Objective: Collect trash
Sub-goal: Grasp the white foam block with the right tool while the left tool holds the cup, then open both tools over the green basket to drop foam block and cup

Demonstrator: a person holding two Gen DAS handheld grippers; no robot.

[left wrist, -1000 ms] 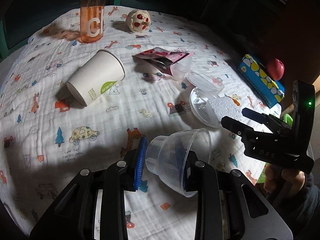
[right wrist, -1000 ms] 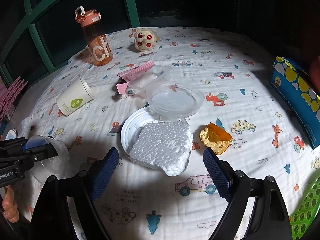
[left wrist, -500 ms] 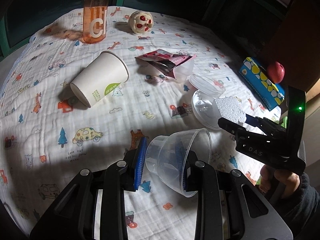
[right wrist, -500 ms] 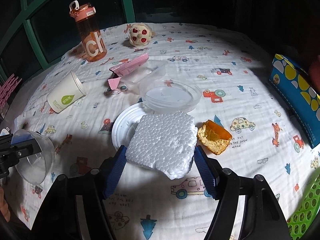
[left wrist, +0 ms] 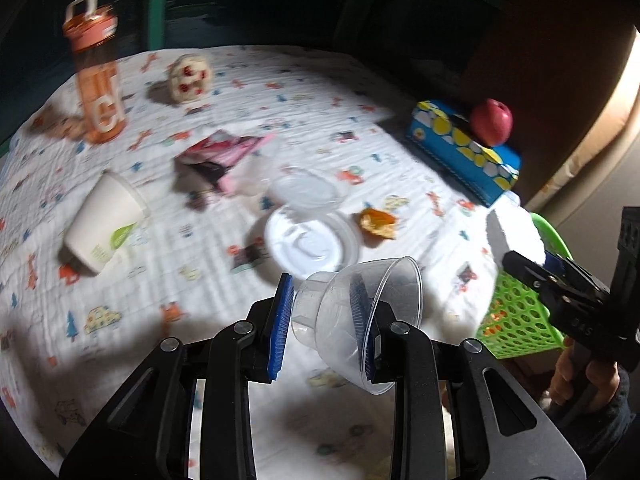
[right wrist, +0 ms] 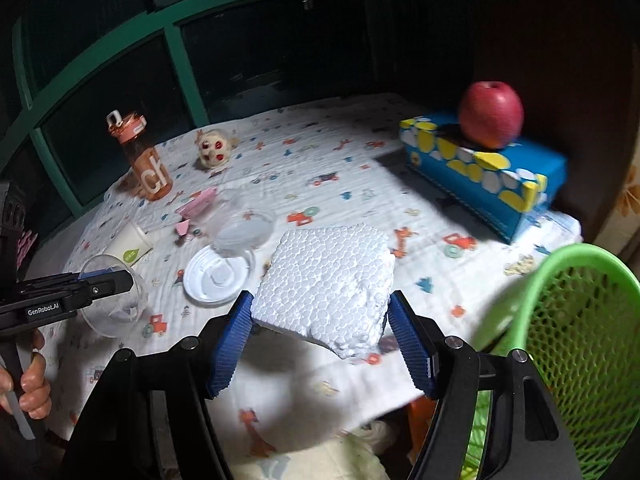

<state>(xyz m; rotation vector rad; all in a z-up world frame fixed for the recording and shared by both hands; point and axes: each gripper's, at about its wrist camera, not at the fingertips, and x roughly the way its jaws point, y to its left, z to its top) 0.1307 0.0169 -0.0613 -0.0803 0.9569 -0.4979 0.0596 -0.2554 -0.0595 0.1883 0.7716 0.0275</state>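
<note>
In the left wrist view, the left claw (left wrist: 325,320) is pinching a clear plastic cup (left wrist: 356,320) at 6 o'clock, one blue pad inside it and one outside. Lying beyond it on the tabletop (left wrist: 160,280) are a white lid (left wrist: 310,242) and a clear lid (left wrist: 306,192) toward 12 o'clock, an orange scrap (left wrist: 378,222) at 1 o'clock, a tipped paper cup (left wrist: 106,226) at 9 o'clock and a pink wrapper (left wrist: 224,152) at 11 o'clock. An orange bottle (left wrist: 98,80) and a spotted toy (left wrist: 190,78) are standing farther back; a blue box (left wrist: 460,152) is carrying a red apple (left wrist: 491,121) at 2 o'clock. At 3 o'clock the right claw (left wrist: 524,256) is gripping a foam block (left wrist: 514,236) over a green basket (left wrist: 516,312). In the right wrist view, the right claw (right wrist: 320,332) is pressing both pads on the foam block (right wrist: 328,280) at centre, clear of the tabletop (right wrist: 360,168), with the green basket (right wrist: 568,320) sitting at 4 o'clock off the tabletop's edge. The left claw (right wrist: 116,280) is showing at 9 o'clock with the clear plastic cup (right wrist: 114,300). A printed cloth (right wrist: 340,152) is covering the tabletop; a green-framed window (right wrist: 100,80) is running dark behind.
</note>
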